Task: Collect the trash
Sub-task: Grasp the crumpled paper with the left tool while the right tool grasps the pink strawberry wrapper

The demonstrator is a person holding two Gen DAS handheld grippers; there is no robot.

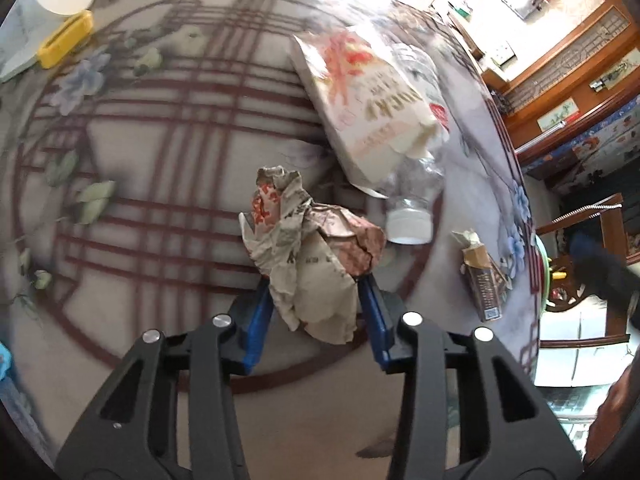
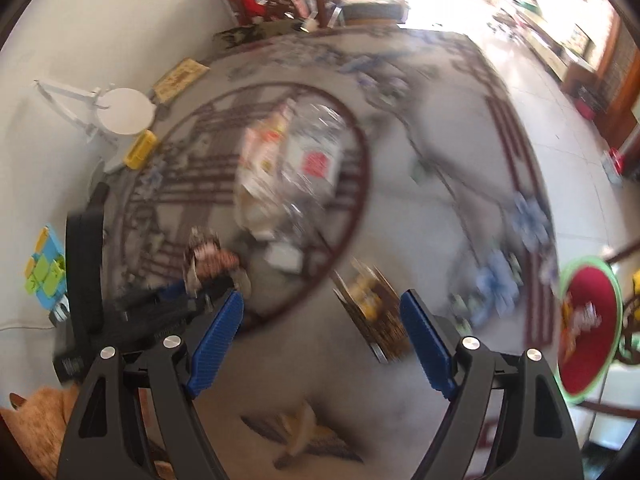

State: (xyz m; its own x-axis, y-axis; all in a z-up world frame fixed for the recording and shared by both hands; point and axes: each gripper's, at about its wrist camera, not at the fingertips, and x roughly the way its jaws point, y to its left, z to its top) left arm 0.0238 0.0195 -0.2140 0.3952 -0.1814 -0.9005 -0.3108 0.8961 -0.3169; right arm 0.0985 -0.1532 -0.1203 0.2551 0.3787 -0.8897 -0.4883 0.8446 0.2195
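Wide open tabletop across the left and centre of the left wrist view. Blocked upper right by tilted carton lying over clear bottle; small brown box guarding the right edge.

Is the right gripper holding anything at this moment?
No: the right gripper stands open above the table, nothing between its blue pads.

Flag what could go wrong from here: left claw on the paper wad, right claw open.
1. The left claw pinches only the lower folds of the crumpled paper wrapper; it may slip or tear on lifting.
2. The plastic bottle lies close beside the wrapper, under the cardboard box, and could get nudged and roll.
3. The right claw view is blurred, so aiming at the small carton looks unreliable.
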